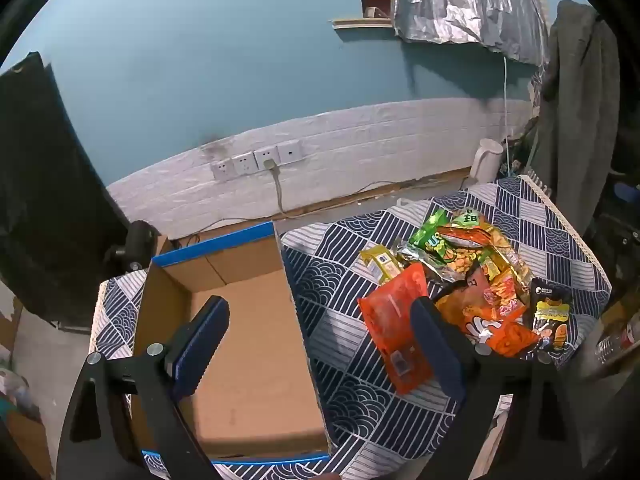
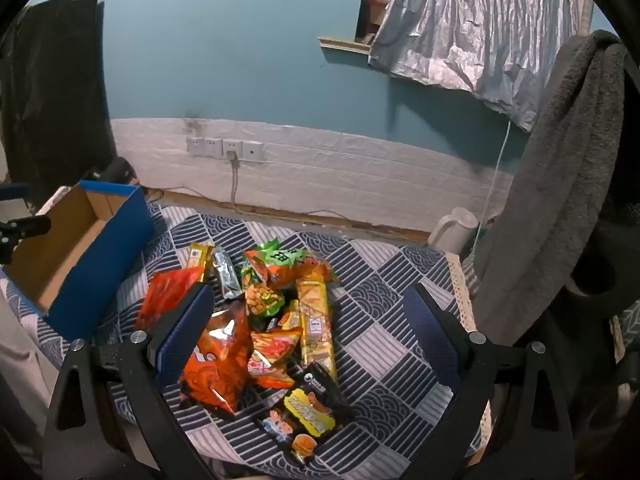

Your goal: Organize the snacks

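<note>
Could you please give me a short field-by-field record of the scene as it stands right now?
surface: table under a navy and white patterned cloth
container: cardboard box with blue outside, open top, nothing visible inside
snacks: pile of packets loose on the cloth, beside the box, none in it
nearest packet: black packet at the pile's near edge
left gripper: open, holding nothing, above the box edge
right gripper: open, holding nothing, above the pile
background: white kettle by the wall
</note>
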`<control>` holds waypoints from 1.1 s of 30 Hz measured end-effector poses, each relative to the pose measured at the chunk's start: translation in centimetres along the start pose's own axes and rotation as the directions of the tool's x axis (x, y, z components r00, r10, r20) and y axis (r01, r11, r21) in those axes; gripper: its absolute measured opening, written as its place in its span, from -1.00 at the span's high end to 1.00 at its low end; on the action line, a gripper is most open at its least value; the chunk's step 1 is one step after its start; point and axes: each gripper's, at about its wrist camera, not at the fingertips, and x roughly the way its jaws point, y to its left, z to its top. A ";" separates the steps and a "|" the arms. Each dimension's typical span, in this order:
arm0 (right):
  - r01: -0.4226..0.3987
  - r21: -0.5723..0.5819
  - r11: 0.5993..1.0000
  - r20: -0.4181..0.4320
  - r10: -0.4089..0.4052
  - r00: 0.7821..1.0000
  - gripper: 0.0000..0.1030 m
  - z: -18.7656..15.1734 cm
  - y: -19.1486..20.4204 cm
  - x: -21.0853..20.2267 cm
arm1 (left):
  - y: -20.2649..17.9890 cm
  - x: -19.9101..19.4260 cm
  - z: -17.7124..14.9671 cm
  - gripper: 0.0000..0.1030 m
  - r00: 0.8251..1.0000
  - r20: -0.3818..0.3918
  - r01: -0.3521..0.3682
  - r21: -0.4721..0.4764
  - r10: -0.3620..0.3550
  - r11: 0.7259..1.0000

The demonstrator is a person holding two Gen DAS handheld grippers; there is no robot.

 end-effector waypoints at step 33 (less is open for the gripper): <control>0.011 -0.019 1.000 -0.020 -0.011 1.000 -0.82 -0.4 0.2 0.4 | -0.5 0.2 -0.2 -0.81 1.000 -0.001 0.007 0.026 -0.007 1.000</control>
